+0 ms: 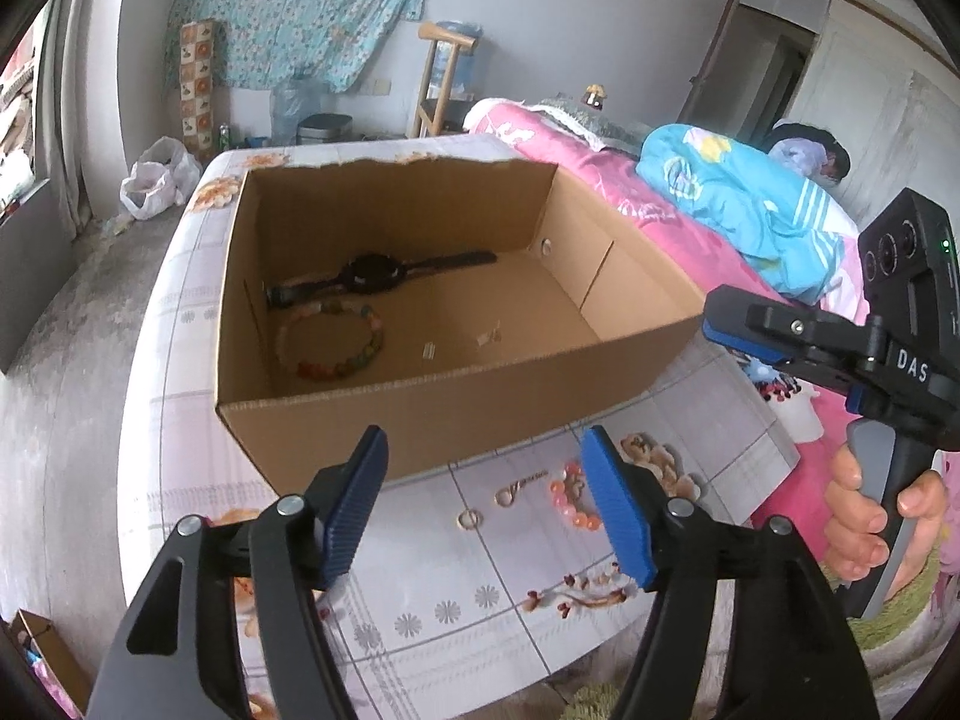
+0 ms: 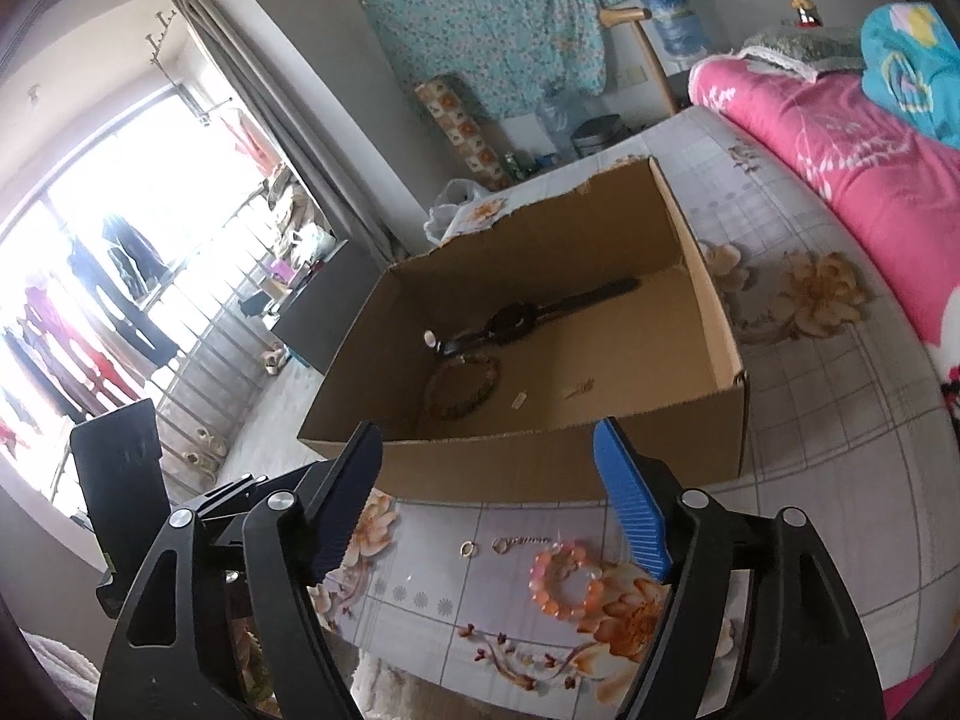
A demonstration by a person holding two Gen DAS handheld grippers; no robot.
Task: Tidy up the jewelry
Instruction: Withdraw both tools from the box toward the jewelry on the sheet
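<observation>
An open cardboard box (image 1: 420, 408) (image 2: 540, 468) stands on the flowered table. Inside lie a black watch (image 1: 372, 276) (image 2: 510, 318) and a multicoloured bead bracelet (image 1: 330, 339) (image 2: 462, 387). On the table in front of the box lie a pink-orange bead bracelet (image 1: 570, 498) (image 2: 564, 576), a ring (image 1: 469, 518) (image 2: 467, 549) and a small clasp or chain piece (image 1: 519, 489) (image 2: 519, 542). My left gripper (image 1: 486, 504) is open and empty above them. My right gripper (image 2: 489, 498) is open and empty over the same spot; it also shows in the left wrist view (image 1: 780, 336).
A bed with a pink cover (image 1: 600, 180) (image 2: 840, 138) and a blue quilt (image 1: 738, 198) runs along the table's right side. The table's left edge (image 1: 138, 420) drops to the floor. A window and drying rack (image 2: 120, 300) are at the left.
</observation>
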